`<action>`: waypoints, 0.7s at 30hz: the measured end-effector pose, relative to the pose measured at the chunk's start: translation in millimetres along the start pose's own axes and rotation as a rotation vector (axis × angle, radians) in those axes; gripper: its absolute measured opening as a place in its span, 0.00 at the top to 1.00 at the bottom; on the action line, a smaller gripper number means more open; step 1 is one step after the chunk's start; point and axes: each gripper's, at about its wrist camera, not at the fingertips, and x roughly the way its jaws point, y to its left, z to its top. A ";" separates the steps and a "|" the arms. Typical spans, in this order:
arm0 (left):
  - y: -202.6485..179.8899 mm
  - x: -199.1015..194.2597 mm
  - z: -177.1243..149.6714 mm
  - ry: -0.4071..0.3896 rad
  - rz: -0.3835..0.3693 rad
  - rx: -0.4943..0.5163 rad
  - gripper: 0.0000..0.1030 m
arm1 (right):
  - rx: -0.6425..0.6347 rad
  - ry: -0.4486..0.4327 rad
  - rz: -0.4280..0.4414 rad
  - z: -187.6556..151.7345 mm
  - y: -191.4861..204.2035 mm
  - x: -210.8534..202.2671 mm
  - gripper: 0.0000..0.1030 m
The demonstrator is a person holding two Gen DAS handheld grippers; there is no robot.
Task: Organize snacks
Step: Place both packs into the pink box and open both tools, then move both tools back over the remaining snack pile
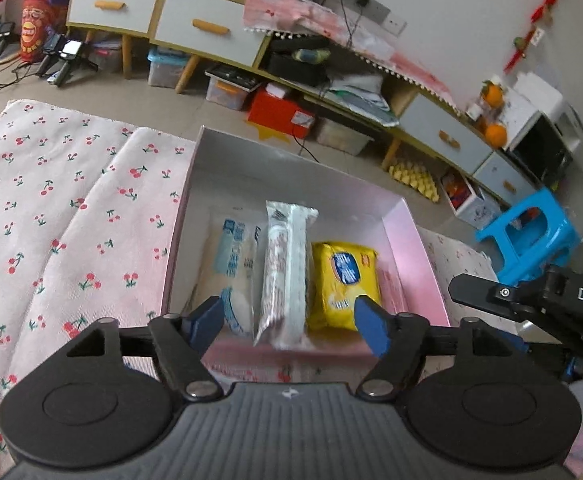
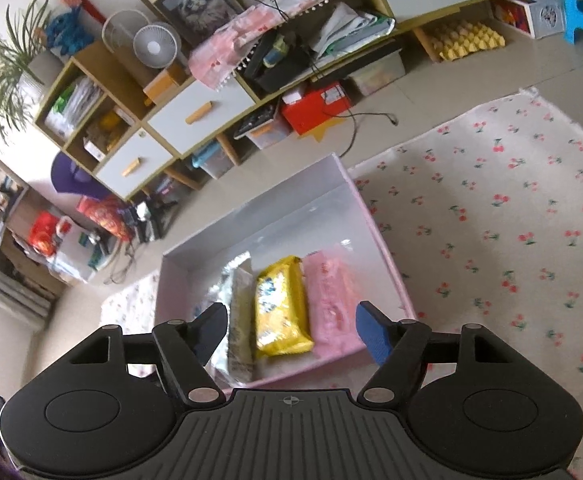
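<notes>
A pink box [image 1: 405, 240] with a white inside sits on the cherry-print cloth [image 1: 51, 200]. In it lie a blue-and-white packet [image 1: 233, 256], a silver-white packet [image 1: 285, 272] and a yellow packet [image 1: 345, 280], side by side. My left gripper [image 1: 291, 324] is open and empty over the box's near edge. In the right wrist view the box [image 2: 387, 248] holds the silver packet [image 2: 239, 300], the yellow packet [image 2: 281, 308] and a pink packet [image 2: 331, 300]. My right gripper [image 2: 291, 330] is open and empty above the box's near end. Its body shows at the right edge of the left wrist view [image 1: 551, 304].
A long cabinet with drawers [image 1: 195, 20] and clutter runs along the far wall. A red box [image 1: 279, 112] and storage bins sit under it. A blue stool [image 1: 531, 236] stands to the right. Cherry-print cloth [image 2: 511, 220] lies right of the box.
</notes>
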 end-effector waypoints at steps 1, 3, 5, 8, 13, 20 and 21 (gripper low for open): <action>-0.4 -2.6 -1.3 0.002 -0.004 0.006 0.29 | -0.004 0.004 -0.005 -0.7 -1.5 -2.9 0.30; -1.6 -7.4 -3.8 0.006 -0.004 0.022 0.23 | -0.010 0.012 -0.012 -1.9 -4.8 -8.5 0.28; -2.7 -12.7 -7.1 0.010 -0.001 0.041 0.21 | -0.024 0.018 -0.021 -4.2 -6.8 -13.7 0.26; -3.1 -20.0 -12.6 0.018 0.006 0.069 0.17 | -0.073 0.029 -0.036 -9.6 -5.3 -20.3 0.26; -1.0 -29.5 -19.8 0.019 0.033 0.115 0.10 | -0.160 0.041 -0.032 -24.3 -0.5 -31.8 0.21; 8.5 -41.8 -32.9 0.011 0.081 0.185 0.04 | -0.250 0.037 -0.043 -42.4 3.9 -44.9 0.20; 9.9 -44.5 -36.0 0.006 0.086 0.195 0.04 | -0.262 0.031 -0.049 -44.5 3.7 -46.2 0.20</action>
